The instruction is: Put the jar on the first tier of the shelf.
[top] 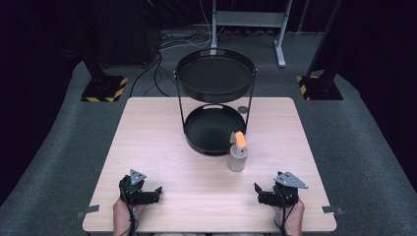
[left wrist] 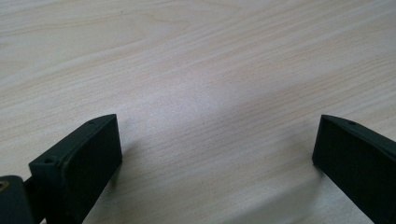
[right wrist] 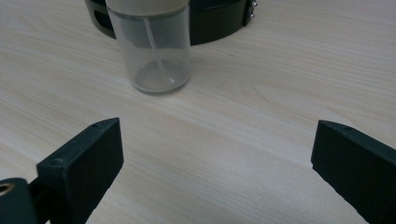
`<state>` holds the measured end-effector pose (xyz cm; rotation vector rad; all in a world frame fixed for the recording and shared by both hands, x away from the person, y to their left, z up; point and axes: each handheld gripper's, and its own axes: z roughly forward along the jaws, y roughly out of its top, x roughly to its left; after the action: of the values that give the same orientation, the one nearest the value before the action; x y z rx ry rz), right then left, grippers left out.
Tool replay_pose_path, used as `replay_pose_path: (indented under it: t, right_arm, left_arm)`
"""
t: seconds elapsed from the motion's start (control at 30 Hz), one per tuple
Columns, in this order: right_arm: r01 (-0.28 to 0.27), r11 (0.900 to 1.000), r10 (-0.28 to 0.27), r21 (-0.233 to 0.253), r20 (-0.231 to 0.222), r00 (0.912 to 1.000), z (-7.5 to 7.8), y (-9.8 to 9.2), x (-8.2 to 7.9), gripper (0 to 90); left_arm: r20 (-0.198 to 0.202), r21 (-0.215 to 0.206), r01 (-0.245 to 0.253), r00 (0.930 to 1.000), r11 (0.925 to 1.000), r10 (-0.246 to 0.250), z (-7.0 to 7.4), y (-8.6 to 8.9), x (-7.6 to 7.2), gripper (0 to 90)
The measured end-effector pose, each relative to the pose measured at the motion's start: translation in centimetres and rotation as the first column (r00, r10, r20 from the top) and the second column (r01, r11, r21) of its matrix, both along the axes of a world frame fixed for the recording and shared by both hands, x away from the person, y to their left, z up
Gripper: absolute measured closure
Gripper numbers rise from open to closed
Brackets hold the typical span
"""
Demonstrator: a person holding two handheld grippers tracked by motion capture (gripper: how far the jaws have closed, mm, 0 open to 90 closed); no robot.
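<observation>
A clear spray bottle [top: 238, 152] with an orange cap is seen upright on the tabletop [top: 162, 147], right of centre, just beside the front rim of the lower tray of a black 2-tier stand [top: 215, 98] set at the far middle. The right gripper [top: 263, 192] is rested near the front-right edge with its jaws spread wide and nothing held; in the right gripper view the bottle [right wrist: 154, 51] is found ahead and slightly left of the open gap, its long axis vertical. The left gripper [top: 152, 192] is laid near the front-left edge, likewise released and empty, over bare wood [left wrist: 201, 84]. The right gripper is judged the nearer, so a forward, slightly leftward reach is probably called for.
</observation>
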<state>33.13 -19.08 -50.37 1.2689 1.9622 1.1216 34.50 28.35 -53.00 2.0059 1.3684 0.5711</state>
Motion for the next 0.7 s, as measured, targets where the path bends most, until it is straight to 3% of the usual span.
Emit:
replay_pose_path:
  t: [0.7]
  right_arm:
    - [-0.049,0.998,0.048,0.042,0.018,0.9987,0.9,3.0,2.4,1.6]
  left_arm:
    - [0.004,0.003,0.003,1.0000,1.0000,-0.003,0.0,0.0,0.0,1.3]
